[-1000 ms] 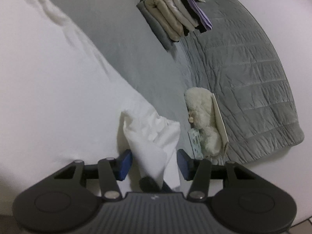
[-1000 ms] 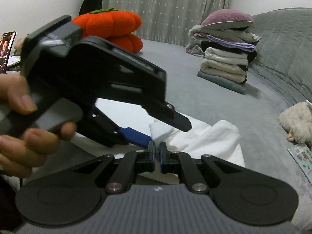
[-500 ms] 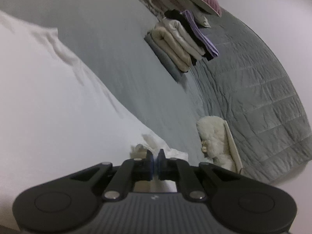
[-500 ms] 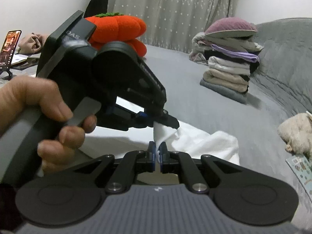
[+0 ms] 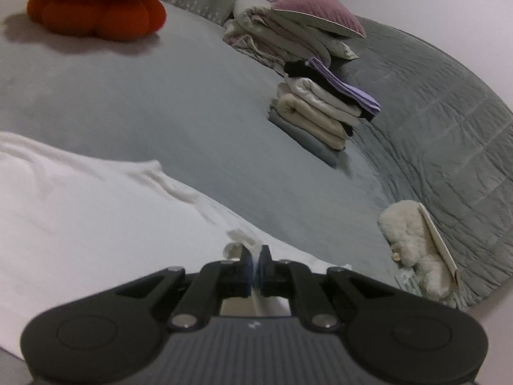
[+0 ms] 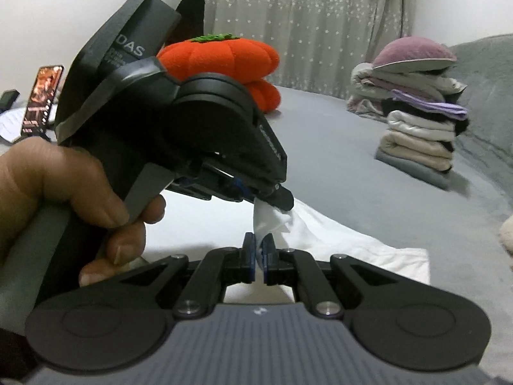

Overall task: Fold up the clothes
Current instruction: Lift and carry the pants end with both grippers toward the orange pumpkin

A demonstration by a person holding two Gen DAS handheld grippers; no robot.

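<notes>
My left gripper (image 5: 255, 264) has snapped shut on the crumpled corner of the white cotton garment (image 5: 80, 224) and risen, my right gripper (image 6: 259, 258) pinches the same cloth beside it on the grey velvety bed cover (image 5: 144, 102), with a stack of folded clothes (image 5: 323, 109) and an orange pumpkin cushion (image 5: 96, 3) beyond.

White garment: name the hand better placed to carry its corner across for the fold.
Left, narrowly. Both tongs, left and right, are shut on the white garment, but the left grips the raised corner tip, the right the cloth just beneath it.
</notes>
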